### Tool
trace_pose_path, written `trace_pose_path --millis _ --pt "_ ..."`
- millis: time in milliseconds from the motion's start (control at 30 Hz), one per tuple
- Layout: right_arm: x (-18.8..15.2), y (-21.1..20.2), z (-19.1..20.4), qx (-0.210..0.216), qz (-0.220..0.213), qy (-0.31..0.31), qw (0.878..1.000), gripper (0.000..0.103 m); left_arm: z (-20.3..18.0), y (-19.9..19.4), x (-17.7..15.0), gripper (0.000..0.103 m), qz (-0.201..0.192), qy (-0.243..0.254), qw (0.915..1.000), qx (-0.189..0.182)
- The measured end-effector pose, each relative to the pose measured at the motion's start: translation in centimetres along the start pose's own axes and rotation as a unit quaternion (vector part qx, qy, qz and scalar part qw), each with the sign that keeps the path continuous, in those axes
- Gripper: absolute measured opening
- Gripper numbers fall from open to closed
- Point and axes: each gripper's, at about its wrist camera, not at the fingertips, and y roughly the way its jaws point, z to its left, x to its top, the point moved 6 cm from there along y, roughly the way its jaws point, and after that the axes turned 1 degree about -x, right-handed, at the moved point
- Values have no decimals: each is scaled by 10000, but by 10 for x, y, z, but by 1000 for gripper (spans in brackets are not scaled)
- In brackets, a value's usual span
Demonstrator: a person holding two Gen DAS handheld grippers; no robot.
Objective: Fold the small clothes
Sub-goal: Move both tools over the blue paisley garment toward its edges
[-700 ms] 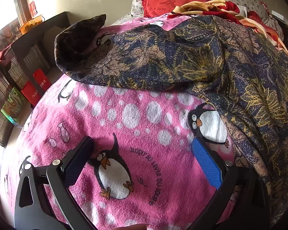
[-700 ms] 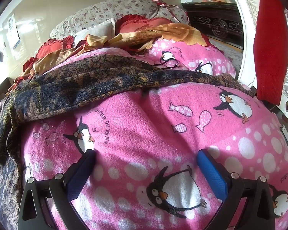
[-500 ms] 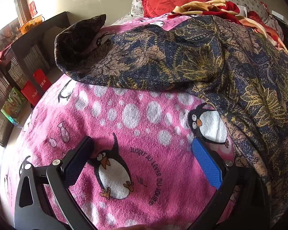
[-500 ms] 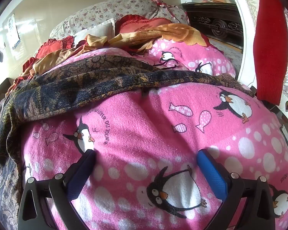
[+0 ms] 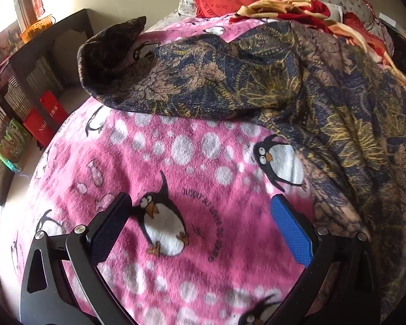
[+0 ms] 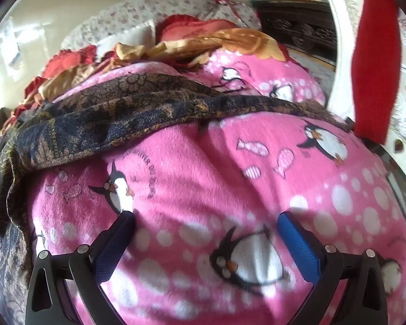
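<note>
The folding looks barely begun. A dark patterned garment point(image 5: 257, 81) lies rumpled and unfolded across the pink penguin blanket point(image 5: 192, 162) on the bed, bunched along its far side and trailing down one edge, with no crisp fold visible. The left tongs point(image 5: 200, 222) stand wide and empty over bare blanket, the garment just beside the blue pad. The right tongs point(image 6: 205, 233) also stand wide, holding nothing, with the garment point(image 6: 127, 113) well beyond them. Everything seems left to do: grasp the garment, spread it flat, then fold.
</note>
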Motion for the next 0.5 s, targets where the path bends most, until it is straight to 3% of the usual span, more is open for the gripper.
trace_pose_path --millis 100,333,500 --pt "-3 -16 6 -130 100 23 9999 103 6 -24 -4 102 -112 -11 9999 -131" --pt "1 -102 13 -140 -249 -6 9996 103 0 -73 -5 102 -509 304 9980 -224" --pt "6 -169 31 -84 -240 -526 9983 103 -19 -94 1 102 -602 464 9961 -448"
